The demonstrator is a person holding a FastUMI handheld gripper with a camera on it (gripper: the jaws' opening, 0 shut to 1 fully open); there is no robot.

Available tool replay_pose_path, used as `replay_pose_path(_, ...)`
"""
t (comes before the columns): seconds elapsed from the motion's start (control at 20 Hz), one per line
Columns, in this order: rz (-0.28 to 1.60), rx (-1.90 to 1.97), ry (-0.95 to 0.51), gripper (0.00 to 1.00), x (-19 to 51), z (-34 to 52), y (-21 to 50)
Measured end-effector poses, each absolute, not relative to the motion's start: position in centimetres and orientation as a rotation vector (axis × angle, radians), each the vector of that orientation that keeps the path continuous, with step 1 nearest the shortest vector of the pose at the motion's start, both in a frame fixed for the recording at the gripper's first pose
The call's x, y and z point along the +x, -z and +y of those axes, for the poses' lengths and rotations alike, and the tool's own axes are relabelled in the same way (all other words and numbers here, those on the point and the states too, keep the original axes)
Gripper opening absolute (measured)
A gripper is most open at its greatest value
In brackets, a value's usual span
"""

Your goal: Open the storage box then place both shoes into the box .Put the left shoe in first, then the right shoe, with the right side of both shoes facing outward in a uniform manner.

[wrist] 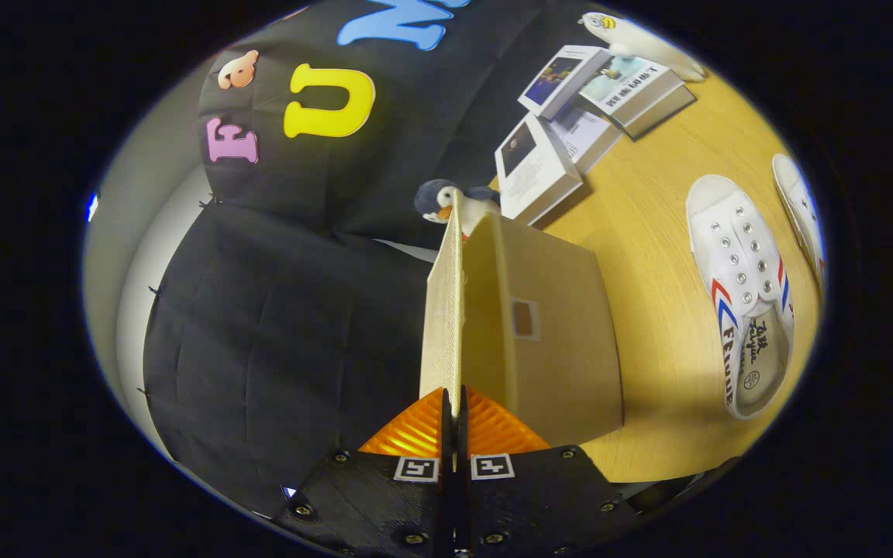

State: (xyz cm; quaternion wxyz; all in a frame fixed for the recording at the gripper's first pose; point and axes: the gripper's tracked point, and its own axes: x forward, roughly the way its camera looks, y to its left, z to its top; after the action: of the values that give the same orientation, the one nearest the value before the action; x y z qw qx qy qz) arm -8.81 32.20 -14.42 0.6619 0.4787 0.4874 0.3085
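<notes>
**Lighting and image quality**

Illumination is bright and even. The storage box casts a soft shadow on the wooden table. Fisheye distortion bends edges. Focus is sharp centrally; the gripper, fingers pinching the lid, is slightly soft.

Wooden tabletop carrying the objects. A beige storage box stands on it; beyond the box lie stacked books and a penguin toy. Two white shoes lie beside the box, apart from it, one farther off. A white plush rests near the books.
</notes>
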Motion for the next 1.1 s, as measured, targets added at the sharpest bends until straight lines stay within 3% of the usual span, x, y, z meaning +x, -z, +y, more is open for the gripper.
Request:
replay_pose_path(0.5,0.997,0.883,-0.842,0.01,-7.8,39.3,5.4)
replay_pose_path(1.0,0.925,0.698,-0.943,0.01,-9.7,49.9,2.5)
replay_pose_path(1.1,0.911,0.656,-0.983,0.13,-10.1,52.2,2.7)
